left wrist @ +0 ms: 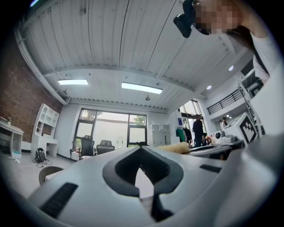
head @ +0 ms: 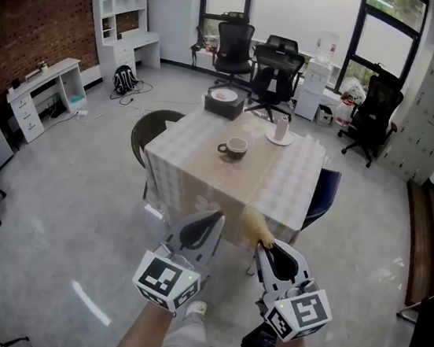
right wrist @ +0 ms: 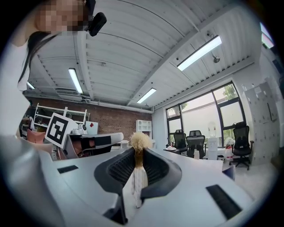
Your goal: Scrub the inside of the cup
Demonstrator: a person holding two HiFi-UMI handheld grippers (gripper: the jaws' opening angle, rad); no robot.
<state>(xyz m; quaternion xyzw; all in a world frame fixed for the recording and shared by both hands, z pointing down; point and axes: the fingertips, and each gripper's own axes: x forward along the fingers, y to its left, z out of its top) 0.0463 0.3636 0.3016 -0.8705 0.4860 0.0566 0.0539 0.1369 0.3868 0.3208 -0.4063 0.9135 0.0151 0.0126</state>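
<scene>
Yellow fluffy brush (right wrist: 140, 142) is clamped tight in my right gripper (head: 263, 248), with the fuzzy head poking out past the tips. My left gripper (head: 216, 218) is squeezed closed with nothing in it. The cup (head: 235, 147) is sitting on the checked cloth of the desk (head: 192, 181), well ahead of both grippers, with a white mug (head: 281, 129) just behind it.

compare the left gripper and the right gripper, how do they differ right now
The left gripper is shut on nothing; the right gripper is shut on a brush, gripping its handle. Nothing sticks out past the left gripper's tips; the brush's fluffy yellowish head sticks out past the right gripper's. Both are white, carry a marker cube and point toward the table with the cup.
</scene>
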